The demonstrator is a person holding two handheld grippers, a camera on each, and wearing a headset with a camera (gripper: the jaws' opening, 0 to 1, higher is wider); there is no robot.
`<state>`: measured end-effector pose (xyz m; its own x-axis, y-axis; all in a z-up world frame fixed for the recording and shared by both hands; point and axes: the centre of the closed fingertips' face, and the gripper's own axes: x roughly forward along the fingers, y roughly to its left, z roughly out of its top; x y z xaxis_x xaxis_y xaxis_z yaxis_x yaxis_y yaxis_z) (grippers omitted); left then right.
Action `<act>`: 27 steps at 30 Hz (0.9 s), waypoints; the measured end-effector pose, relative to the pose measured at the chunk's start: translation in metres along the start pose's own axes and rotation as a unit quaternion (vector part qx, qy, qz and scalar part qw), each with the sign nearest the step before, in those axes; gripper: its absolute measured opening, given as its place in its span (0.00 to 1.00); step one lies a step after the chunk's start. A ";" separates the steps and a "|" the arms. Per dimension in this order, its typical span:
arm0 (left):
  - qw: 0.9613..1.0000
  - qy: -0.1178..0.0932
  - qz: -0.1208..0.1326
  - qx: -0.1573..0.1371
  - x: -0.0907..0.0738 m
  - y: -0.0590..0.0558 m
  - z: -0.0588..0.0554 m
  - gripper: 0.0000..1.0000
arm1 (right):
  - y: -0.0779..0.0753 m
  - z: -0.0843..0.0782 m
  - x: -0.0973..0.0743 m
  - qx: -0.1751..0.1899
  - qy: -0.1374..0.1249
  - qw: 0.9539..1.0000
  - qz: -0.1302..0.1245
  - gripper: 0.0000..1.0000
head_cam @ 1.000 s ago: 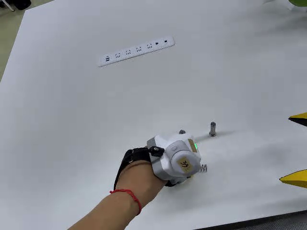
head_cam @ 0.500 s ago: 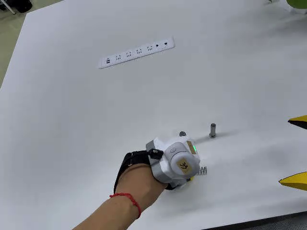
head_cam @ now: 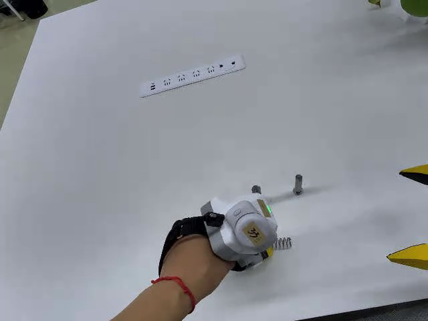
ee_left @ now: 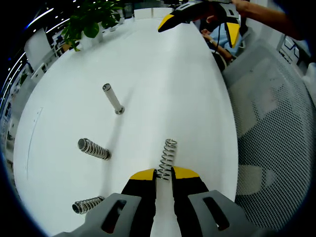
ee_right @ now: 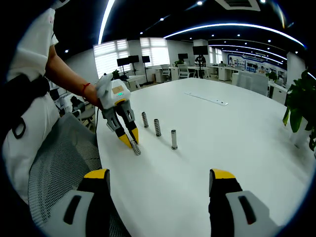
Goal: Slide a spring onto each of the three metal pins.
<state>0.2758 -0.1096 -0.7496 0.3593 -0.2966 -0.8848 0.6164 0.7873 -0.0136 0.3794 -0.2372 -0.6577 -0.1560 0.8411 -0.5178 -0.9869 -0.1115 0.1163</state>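
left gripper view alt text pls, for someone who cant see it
The left tongs pinch the near end of a loose spring lying on a white table. To its left stand two pins already wearing springs, and farther off a bare pin. The right tongs hang open at the top edge.

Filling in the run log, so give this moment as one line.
left tool: shut on loose spring | right tool: open | sprung pins: two | bare pin: one
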 end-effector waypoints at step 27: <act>0.993 -0.104 -0.002 -0.060 -0.037 -0.011 0.036 0.12 | 0.009 0.014 0.003 -0.007 -0.001 1.000 0.011 0.82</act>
<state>0.2810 -0.1267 -0.7000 0.5023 -0.3948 -0.7693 0.5348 0.8410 -0.0825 0.3703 -0.2280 -0.6462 -0.1781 0.8397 -0.5131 -0.9837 -0.1379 0.1158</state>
